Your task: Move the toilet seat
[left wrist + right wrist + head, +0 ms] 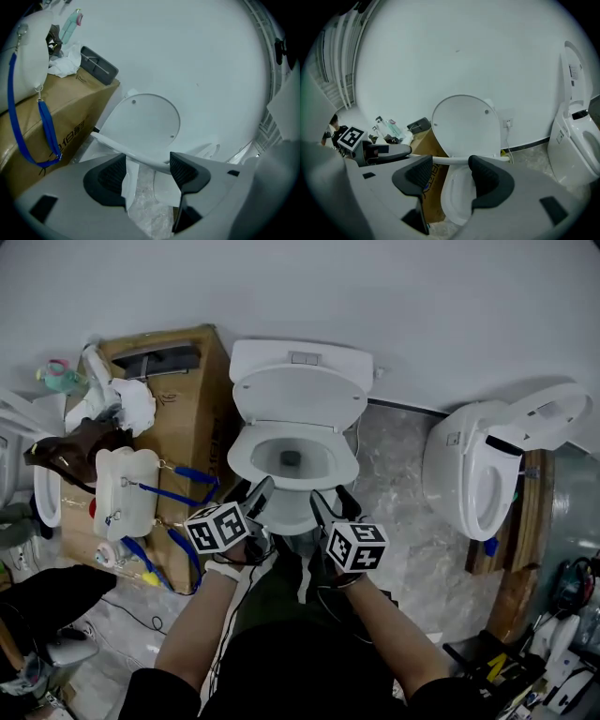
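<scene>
Left tongs [147, 169] stand wide, with the front rim of the toilet seat [135, 154] crossing between their tips. Right tongs [450, 171] gape wide across the same rim. The seat sits part-raised above the bowl [292, 458], the lid [298, 396] is upright, and a cardboard box [190, 424] stands beside it.

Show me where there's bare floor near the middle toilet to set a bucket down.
The marble floor between the middle toilet and the right toilet is bare. Left of the middle toilet is crowded: a cardboard box loaded with a white bag and blue straps stands beside it. The lower right corner holds clutter.
</scene>
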{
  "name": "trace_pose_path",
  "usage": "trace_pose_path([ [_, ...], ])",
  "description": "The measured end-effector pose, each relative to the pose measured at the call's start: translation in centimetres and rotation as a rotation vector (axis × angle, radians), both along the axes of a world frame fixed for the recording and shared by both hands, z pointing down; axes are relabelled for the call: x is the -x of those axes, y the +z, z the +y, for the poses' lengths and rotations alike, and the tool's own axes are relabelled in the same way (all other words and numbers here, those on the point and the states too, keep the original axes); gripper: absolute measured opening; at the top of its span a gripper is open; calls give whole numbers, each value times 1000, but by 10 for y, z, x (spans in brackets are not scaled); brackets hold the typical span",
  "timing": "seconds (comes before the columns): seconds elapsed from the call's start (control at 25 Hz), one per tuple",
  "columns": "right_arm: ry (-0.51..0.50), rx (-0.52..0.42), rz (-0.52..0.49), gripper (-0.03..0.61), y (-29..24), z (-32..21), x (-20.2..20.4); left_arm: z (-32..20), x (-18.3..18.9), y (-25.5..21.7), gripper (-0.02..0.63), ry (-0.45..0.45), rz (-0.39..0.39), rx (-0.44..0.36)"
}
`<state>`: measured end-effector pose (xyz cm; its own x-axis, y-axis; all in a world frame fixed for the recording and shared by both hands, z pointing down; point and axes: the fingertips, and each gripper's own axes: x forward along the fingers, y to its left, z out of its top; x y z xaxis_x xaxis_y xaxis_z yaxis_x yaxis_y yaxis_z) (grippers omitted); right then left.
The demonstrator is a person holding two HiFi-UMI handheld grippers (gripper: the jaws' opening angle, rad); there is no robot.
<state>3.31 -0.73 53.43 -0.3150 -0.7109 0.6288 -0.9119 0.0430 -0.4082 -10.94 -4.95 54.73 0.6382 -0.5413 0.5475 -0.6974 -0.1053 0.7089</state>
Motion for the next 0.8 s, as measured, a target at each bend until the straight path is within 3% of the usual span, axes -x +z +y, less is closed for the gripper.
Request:
trace_pose_path([
  [0.2, 3, -9, 12, 276, -4, -5, 0, 3, 0, -7, 279, 59, -4, -47],
  [0.4, 9, -27, 9, 276, -10, -16, -3, 3, 0, -15, 278, 190, -208, -184],
  [0.52, 20, -38, 6, 276, -14, -24, -6, -13, 2, -22, 278, 185, -330, -248],
  [0.8, 18, -57, 46, 276, -27, -50, -12, -39, -3, -37, 278, 137, -388, -265],
])
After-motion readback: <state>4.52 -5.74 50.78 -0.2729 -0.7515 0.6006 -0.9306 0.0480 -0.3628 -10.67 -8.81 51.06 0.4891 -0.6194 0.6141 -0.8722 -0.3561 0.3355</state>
